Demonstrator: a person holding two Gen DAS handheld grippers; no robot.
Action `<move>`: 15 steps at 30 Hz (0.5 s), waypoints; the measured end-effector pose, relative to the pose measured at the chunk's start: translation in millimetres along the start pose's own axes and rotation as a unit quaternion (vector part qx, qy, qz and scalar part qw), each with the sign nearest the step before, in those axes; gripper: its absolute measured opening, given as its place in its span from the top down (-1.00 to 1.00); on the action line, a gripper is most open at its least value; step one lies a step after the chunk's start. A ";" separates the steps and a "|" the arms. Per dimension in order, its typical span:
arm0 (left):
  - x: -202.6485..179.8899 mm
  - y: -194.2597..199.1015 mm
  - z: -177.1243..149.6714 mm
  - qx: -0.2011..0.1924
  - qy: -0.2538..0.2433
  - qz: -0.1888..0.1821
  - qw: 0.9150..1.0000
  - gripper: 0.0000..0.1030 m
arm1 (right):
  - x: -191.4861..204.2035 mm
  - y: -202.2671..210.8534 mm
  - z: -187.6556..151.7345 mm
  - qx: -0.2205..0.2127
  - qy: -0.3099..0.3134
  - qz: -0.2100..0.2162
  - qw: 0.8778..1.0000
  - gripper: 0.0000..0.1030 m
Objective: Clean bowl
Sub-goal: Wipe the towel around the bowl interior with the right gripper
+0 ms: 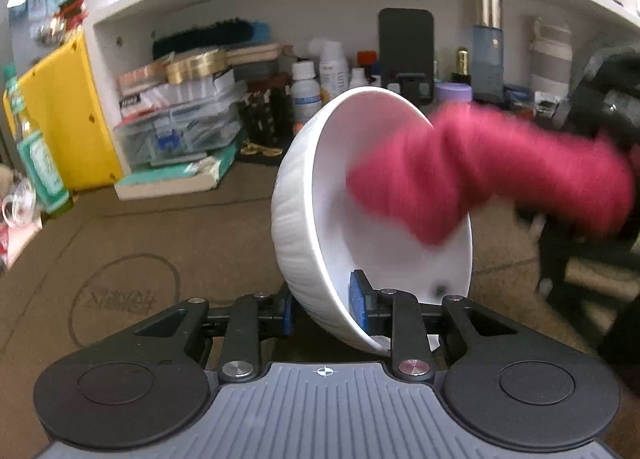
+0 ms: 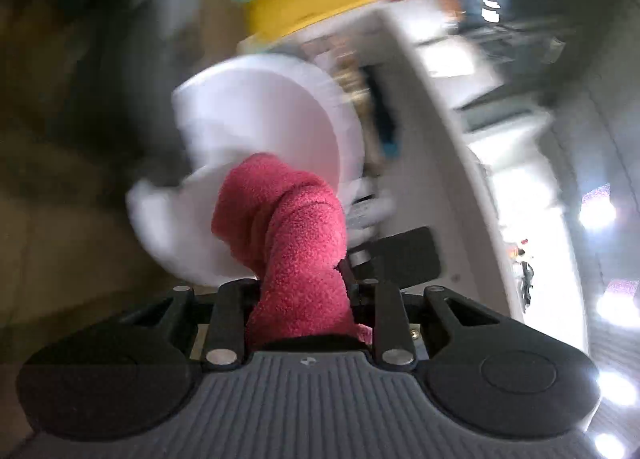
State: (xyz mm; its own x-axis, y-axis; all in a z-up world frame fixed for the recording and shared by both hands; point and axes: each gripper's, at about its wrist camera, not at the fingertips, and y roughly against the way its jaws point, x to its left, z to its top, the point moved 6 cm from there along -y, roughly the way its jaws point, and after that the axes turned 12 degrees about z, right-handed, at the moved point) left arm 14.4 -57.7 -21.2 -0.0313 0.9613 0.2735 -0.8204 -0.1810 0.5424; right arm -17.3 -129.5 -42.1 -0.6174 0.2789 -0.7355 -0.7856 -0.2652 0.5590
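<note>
The left gripper (image 1: 325, 309) reaches forward at the bottom of its view, pinching the lower rim of the white bowl (image 1: 320, 219), one blue pad inside the rim and the other on the ribbed outer wall; the bowl stands tilted on edge toward twelve o'clock from the fingers, its mouth turned to three o'clock. The right gripper (image 2: 302, 291) is clamped on a rolled red cloth (image 2: 296, 227), which comes in from three o'clock in the left view and presses into the bowl's glossy inside; a small dark speck (image 1: 440, 290) sits near the bottom rim.

No lettering is showing clearly enough to read. The circular logo (image 1: 124, 301) on the tabletop and the bottle labels (image 1: 306, 99) are blurring out.
</note>
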 end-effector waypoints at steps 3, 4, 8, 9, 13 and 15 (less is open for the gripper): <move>1.4 -1.8 5.7 -0.005 -0.010 0.001 1.000 0.48 | 2.0 4.8 -3.8 -0.022 -0.094 0.090 0.991 0.49; 3.8 -3.6 7.5 -0.002 -0.002 0.001 1.000 0.46 | -1.1 6.6 -6.2 -0.031 -0.134 0.115 0.984 0.48; 12.7 -15.0 7.0 0.026 0.061 -0.012 0.998 0.21 | -24.9 4.9 -23.4 -0.071 -0.299 0.183 0.934 0.45; 11.8 -17.1 4.3 0.032 0.078 -0.020 0.996 0.09 | -28.1 3.6 -26.8 -0.077 -0.322 0.191 0.924 0.44; 8.1 -22.8 1.8 0.045 0.122 -0.026 0.991 0.12 | -32.8 1.9 -34.0 -0.089 -0.352 0.184 0.914 0.43; 6.8 -24.2 4.3 0.047 0.115 -0.036 0.992 0.33 | -37.8 8.8 -29.5 -0.090 -0.315 0.138 0.935 0.45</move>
State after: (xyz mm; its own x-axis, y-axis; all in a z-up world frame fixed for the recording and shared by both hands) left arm 36.5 -47.6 -29.0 -0.1127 0.9924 0.0493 -0.7687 -0.1185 0.6286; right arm 0.3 -169.6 -20.6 -0.7414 0.6493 -0.1697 -0.6082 -0.5431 0.5789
